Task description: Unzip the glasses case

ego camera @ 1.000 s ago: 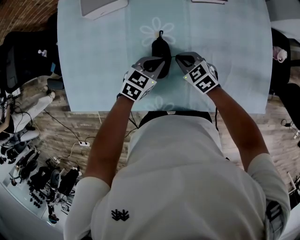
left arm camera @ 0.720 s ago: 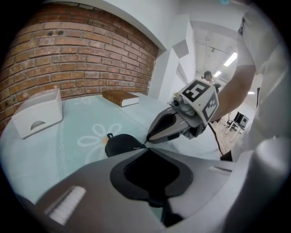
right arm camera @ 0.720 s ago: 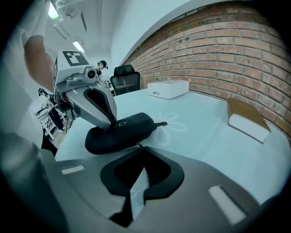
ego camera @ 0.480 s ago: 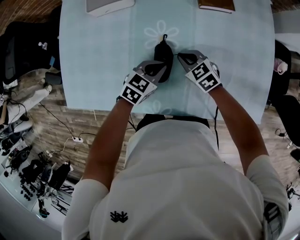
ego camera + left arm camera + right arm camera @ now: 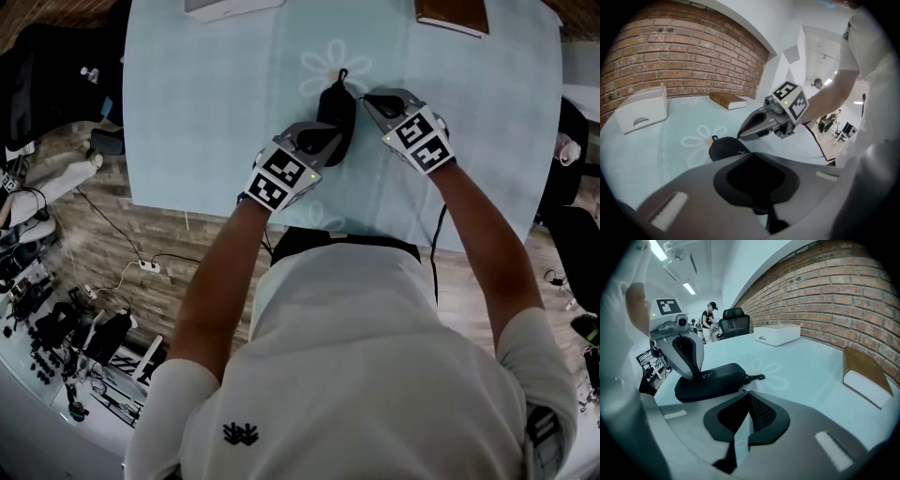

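My left forearm (image 5: 214, 281) and right forearm (image 5: 480, 234) reach forward and converge. The grey left gripper (image 5: 322, 141), with its black-and-white marker cube, has its 2 jaws clamped on the black zipped glasses case (image 5: 337, 98). The matching grey right gripper (image 5: 368, 99) angles inward, jaws drawn to a thin slit, tips at the case's edge.

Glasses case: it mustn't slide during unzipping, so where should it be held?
Grip the glasses case by its rounded near end, across its narrow width, from the person's side, as the left gripper does. It lies lengthwise, loop far, so the zip pull in the right gripper can run.
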Motion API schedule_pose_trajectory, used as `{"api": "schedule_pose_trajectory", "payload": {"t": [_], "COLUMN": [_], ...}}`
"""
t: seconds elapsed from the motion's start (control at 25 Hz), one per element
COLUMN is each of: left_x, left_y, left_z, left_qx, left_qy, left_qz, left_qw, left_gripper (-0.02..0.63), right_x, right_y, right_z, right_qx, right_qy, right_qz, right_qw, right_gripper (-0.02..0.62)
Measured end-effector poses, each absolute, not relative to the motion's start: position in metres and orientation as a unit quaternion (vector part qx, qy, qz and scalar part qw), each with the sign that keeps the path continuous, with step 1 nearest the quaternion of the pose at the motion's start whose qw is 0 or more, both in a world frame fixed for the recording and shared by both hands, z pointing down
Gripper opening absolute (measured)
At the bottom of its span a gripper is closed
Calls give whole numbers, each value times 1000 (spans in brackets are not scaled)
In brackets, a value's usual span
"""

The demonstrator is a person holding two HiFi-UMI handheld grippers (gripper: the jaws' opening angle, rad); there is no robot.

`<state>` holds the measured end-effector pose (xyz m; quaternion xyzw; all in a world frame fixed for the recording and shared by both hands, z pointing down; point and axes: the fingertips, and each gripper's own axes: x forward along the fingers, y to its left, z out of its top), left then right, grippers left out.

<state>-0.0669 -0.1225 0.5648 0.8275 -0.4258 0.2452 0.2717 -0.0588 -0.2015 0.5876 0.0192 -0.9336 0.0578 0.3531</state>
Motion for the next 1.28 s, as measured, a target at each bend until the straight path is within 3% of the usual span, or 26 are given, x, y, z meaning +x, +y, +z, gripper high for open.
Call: {"api": "schedule_pose_trajectory", "payload": {"t": [0.68, 1.28], "left_x": [-66, -71], "left_y": [-123, -120], "left_z": [559, 563], "left_qx": [830, 826], "left_qy": [-430, -432], "left_qz": [219, 215], "left_qw": [279, 291], "left_gripper": [54, 54], "right_x": [-75, -71], "right_y": [-274, -225], "right_z": [565, 588], "right_qx": [28, 1], "right_qy": [-940, -928], "right_qz": [39, 46], "right_qw": [339, 370], "right_gripper": [-3, -2]}}
